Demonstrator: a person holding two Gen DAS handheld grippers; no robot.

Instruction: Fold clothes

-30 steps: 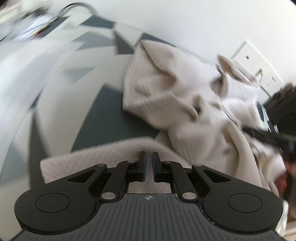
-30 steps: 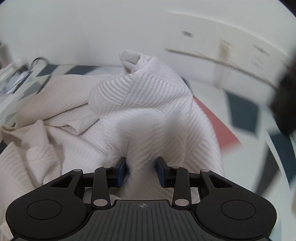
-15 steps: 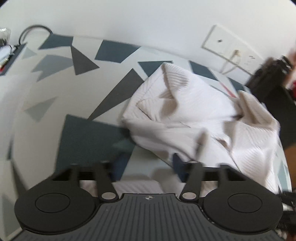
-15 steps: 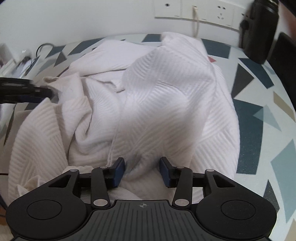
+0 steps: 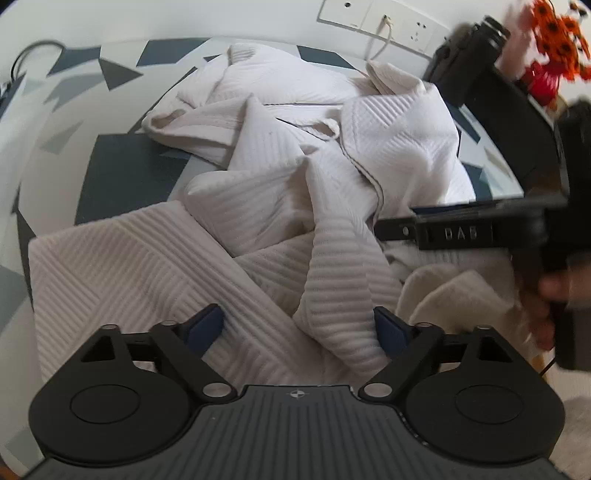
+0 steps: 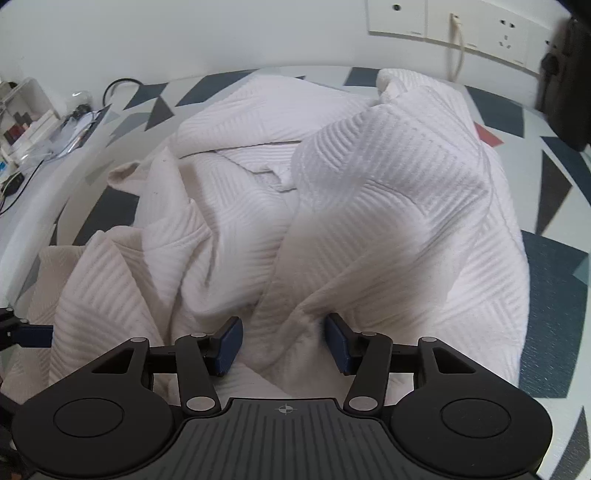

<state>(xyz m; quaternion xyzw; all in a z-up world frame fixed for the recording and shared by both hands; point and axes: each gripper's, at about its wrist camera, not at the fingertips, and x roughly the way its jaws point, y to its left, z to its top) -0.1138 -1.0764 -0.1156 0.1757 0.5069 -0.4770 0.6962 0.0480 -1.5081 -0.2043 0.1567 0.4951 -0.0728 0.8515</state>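
A crumpled cream ribbed garment (image 5: pixel 280 206) lies heaped on the patterned tabletop (image 5: pixel 122 173). My left gripper (image 5: pixel 297 328) hovers low over its near edge, open wide, with a rolled fold of cloth lying between the fingers but not pinched. My right gripper (image 6: pixel 284 341) is open over the other side of the same garment (image 6: pixel 388 192), and a ridge of fabric rises between its blue pads (image 6: pixel 229 341). In the left wrist view the right gripper (image 5: pixel 443 232) reaches in from the right, held by a hand (image 5: pixel 554 288).
Wall sockets with a plugged cable (image 6: pixel 456 40) sit behind the table. A black bottle (image 5: pixel 469 62) and orange flowers (image 5: pixel 554 29) stand at the far right. A clear box with clutter (image 6: pixel 29 122) and a dark cable loop (image 6: pixel 122 86) lie at the far left.
My left gripper, shut on the garment's edge one second ago, has opened wide and let it go. The right jaws have widened and the lifted cloth now rests on the table.
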